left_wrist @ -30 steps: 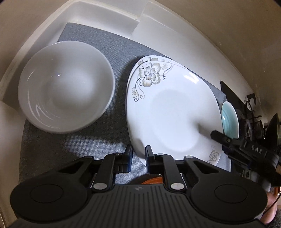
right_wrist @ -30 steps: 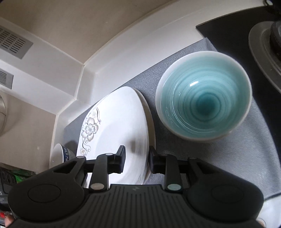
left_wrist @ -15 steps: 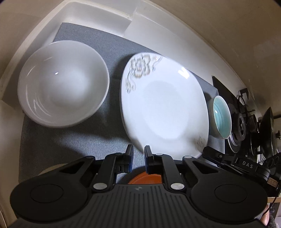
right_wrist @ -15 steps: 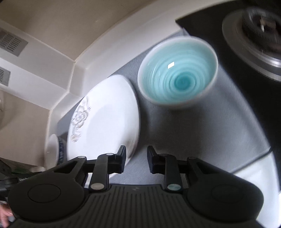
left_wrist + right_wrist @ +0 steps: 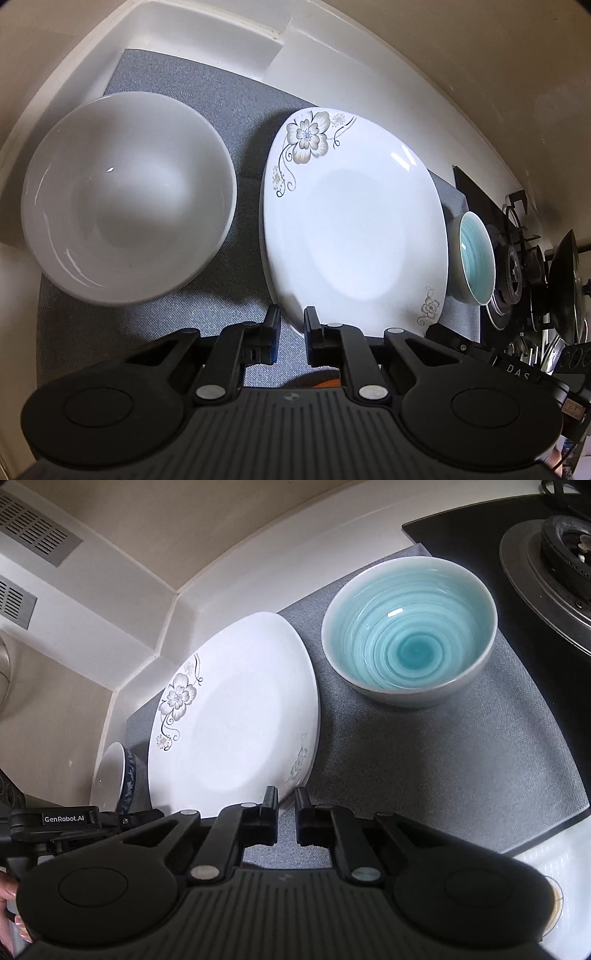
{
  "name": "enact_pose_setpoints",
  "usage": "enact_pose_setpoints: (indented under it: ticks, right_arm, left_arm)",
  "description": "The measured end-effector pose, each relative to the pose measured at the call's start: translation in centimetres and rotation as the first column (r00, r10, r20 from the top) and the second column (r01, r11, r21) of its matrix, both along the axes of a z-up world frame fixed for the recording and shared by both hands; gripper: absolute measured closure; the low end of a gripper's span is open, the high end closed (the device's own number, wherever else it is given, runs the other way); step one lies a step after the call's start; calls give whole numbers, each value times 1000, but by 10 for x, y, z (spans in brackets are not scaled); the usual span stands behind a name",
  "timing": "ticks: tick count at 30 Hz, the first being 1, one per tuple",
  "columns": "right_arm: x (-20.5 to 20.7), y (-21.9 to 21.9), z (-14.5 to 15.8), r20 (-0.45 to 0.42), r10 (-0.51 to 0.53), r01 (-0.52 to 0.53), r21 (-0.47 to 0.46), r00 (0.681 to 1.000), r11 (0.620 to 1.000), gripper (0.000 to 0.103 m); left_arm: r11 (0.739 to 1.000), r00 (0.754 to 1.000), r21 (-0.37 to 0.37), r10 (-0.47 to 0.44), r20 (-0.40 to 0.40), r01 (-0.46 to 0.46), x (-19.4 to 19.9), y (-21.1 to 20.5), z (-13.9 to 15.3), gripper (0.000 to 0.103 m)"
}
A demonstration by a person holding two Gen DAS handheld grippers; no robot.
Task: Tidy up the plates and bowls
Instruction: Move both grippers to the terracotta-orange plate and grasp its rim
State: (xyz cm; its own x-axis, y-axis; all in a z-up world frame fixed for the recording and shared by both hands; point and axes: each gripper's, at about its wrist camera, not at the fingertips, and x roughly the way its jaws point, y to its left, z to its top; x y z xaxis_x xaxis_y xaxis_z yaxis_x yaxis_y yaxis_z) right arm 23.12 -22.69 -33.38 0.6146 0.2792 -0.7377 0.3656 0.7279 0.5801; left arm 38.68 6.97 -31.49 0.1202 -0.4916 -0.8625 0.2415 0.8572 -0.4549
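My right tongs [image 5: 286, 805] have just pressed together on the near rim of the flower-patterned plate [image 5: 236, 716] – a second ago they stood spread. My left tongs [image 5: 291, 325] pinch the same near rim, as before. So I judge the plate gripped on both sides and ready to lift. It sits mid-way along the grey mat [image 5: 443, 768] on the worktop, between the white bowl [image 5: 125, 199] at the mat's left end and the teal bowl [image 5: 408, 627] by the hob edge. Readable writing – "GenRobot.AI" [image 5: 64, 818] on my left tool, "DAS" [image 5: 517, 369] on my right.
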Motion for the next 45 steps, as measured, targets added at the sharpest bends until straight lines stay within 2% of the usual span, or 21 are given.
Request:
enact_pose_setpoints:
  ticks: [3,5,9,11,13,15,17,18,20,21,25,28,32,33,35,36,39,40,42,45]
  right_arm:
    - [-5,4,6,-38,6,-8,-40,999,999,90]
    - [-12,10,16,-35,57,-60,-76,998,995,90]
    - [-30,31,32,-50,196,-202,-198,979,959,88]
    - [-39,38,28,-70,234,-243,-197,970,950,83]
    - [-46,42,18,-92,258,-270,-170,962,948,72]
    - [-50,48,8,-114,276,-290,-133,954,948,67]
    - [-54,58,4,-100,319,-329,-104,942,939,65]
    - [-55,64,4,-97,350,-360,-125,932,924,66]
    - [-57,75,3,-136,402,-424,-224,905,878,87]
    - [-59,77,1,-155,408,-435,-255,900,864,94]
    - [-72,51,5,-140,309,-338,-301,941,892,98]
    - [-82,31,9,-148,246,-283,-337,958,898,98]
    - [-98,15,10,-145,192,-228,-298,971,927,93]
    - [-102,13,10,-138,185,-218,-283,973,934,88]
    - [-108,14,8,-129,183,-213,-276,975,937,87]
    - [-109,15,8,-131,184,-215,-280,974,936,85]
    - [-107,19,3,-143,188,-222,-278,972,934,63]
    - [-106,22,2,-145,192,-226,-275,971,934,63]
    - [-106,25,1,-149,199,-234,-279,969,931,61]
    - [-106,29,2,-138,208,-239,-279,968,930,63]
  left_arm:
    - [999,1000,42,-10,28,9,-6,-2,9,89]
    - [998,997,55,-35,71,31,-14,-2,20,89]
    - [994,987,69,-96,132,88,-40,-3,39,73]
    - [991,981,78,-122,150,111,-55,-5,44,67]
    - [987,975,87,-151,163,139,-69,-8,46,66]
    - [981,970,104,-177,169,161,-80,-11,47,65]
    - [977,967,118,-197,161,179,-87,-14,44,65]
    - [975,967,123,-204,155,186,-90,-14,42,65]
    - [971,966,138,-217,145,197,-94,-16,40,65]
    - [968,964,145,-225,143,204,-96,-18,39,65]
    - [952,950,172,-279,140,254,-106,-28,38,65]
    - [936,939,180,-326,111,304,-110,-38,31,63]
    - [911,924,201,-378,60,359,-116,-54,16,62]
    - [904,920,215,-389,51,371,-118,-59,12,62]
    - [891,911,223,-412,33,395,-120,-66,3,63]
    - [886,909,229,-417,15,403,-121,-70,-3,64]
    - [882,910,232,-413,-39,410,-120,-74,-20,76]
    - [883,911,230,-410,-50,410,-121,-75,-24,78]
    - [878,907,237,-421,-35,416,-123,-77,-24,87]
    - [875,906,247,-423,-29,416,-124,-80,-24,89]
